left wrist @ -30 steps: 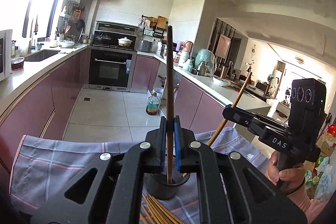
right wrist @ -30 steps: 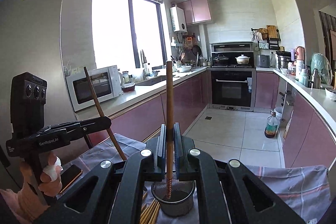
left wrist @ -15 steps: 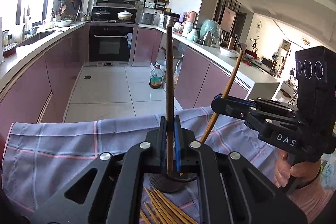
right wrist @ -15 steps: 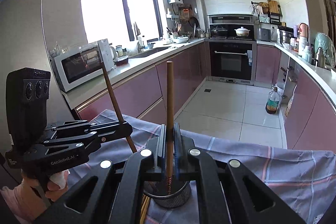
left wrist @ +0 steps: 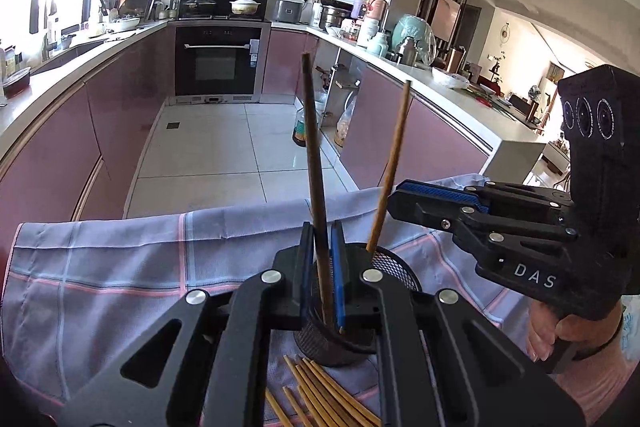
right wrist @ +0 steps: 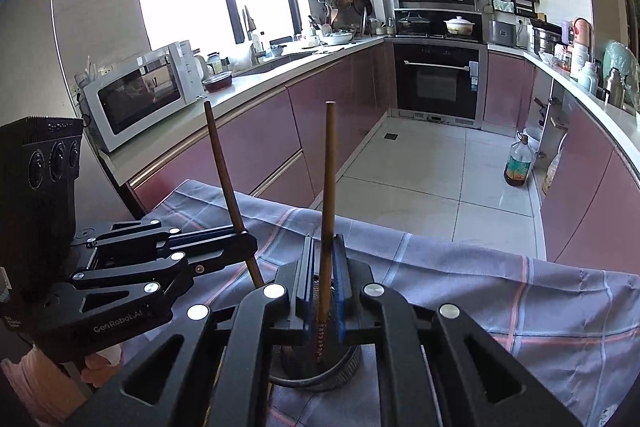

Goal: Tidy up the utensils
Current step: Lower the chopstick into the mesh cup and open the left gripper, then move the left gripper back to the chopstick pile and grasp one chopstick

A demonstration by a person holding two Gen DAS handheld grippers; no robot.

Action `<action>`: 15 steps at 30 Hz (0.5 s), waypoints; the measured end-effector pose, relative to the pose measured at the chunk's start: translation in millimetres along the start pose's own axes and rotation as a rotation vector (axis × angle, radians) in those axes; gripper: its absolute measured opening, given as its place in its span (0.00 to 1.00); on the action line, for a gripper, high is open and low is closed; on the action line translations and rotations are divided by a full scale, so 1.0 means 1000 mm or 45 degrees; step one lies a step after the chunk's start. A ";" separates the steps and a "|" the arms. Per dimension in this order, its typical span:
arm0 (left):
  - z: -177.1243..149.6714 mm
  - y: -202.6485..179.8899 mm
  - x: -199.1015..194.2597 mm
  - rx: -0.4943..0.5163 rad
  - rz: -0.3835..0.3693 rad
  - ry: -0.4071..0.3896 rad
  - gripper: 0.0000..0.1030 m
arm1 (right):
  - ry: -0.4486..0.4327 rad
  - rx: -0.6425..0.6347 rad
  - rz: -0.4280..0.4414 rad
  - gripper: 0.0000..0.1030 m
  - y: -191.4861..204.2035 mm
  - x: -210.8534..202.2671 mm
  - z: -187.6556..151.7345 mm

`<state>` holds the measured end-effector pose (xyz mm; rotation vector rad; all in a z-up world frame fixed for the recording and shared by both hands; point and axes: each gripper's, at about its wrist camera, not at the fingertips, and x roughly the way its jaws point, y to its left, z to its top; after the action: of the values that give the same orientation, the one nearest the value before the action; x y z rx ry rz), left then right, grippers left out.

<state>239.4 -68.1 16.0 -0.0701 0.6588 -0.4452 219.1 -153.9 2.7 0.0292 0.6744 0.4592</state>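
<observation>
A black mesh cup stands on a purple checked cloth. My left gripper is right above the cup, jaws slightly apart around a dark chopstick that leans with its lower end in the cup. My right gripper is also over the cup, jaws slightly apart around a light brown chopstick standing in it. Each gripper shows in the other's view, the right one and the left one. Several loose chopsticks lie on the cloth beside the cup.
The cloth-covered table ends just beyond the cup, with tiled kitchen floor past its edge. Purple cabinets and counters run along both sides; a microwave stands on the left counter and an oven at the far end.
Both grippers have lowered and tipped down over the cup. Their jaws have eased apart, and both chopsticks have slid down into the cup and now lean.
</observation>
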 end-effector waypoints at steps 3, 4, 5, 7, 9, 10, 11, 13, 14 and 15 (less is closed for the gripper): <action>-0.003 0.008 -0.004 -0.016 0.013 -0.008 0.22 | -0.024 0.032 -0.004 0.23 -0.003 0.000 0.002; -0.003 0.009 -0.004 -0.020 0.027 -0.017 0.25 | -0.033 0.038 -0.001 0.24 -0.004 -0.001 0.001; -0.004 0.009 -0.006 -0.020 0.044 -0.029 0.27 | -0.042 0.043 0.006 0.26 -0.004 -0.003 0.001; -0.010 0.013 -0.013 -0.025 0.076 -0.061 0.30 | -0.064 0.047 0.007 0.30 -0.005 -0.008 -0.003; -0.013 0.017 -0.021 -0.040 0.096 -0.092 0.34 | -0.078 0.042 0.007 0.33 -0.005 -0.013 -0.007; -0.015 0.018 -0.026 -0.049 0.101 -0.107 0.34 | -0.088 0.039 0.009 0.36 -0.004 -0.016 -0.009; -0.017 0.020 -0.030 -0.057 0.108 -0.121 0.35 | -0.097 0.035 0.008 0.38 -0.004 -0.019 -0.011; -0.022 0.022 -0.038 -0.063 0.130 -0.144 0.37 | -0.108 0.032 0.008 0.39 -0.004 -0.025 -0.015; -0.025 0.023 -0.044 -0.071 0.142 -0.155 0.38 | -0.116 0.036 0.014 0.39 -0.004 -0.028 -0.017; -0.027 0.025 -0.048 -0.077 0.146 -0.165 0.40 | -0.123 0.041 0.021 0.40 -0.004 -0.031 -0.017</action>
<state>199.0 -23.8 16.9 -0.1168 0.5459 -0.3073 189.7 -172.6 7.1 0.0869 0.5870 0.4600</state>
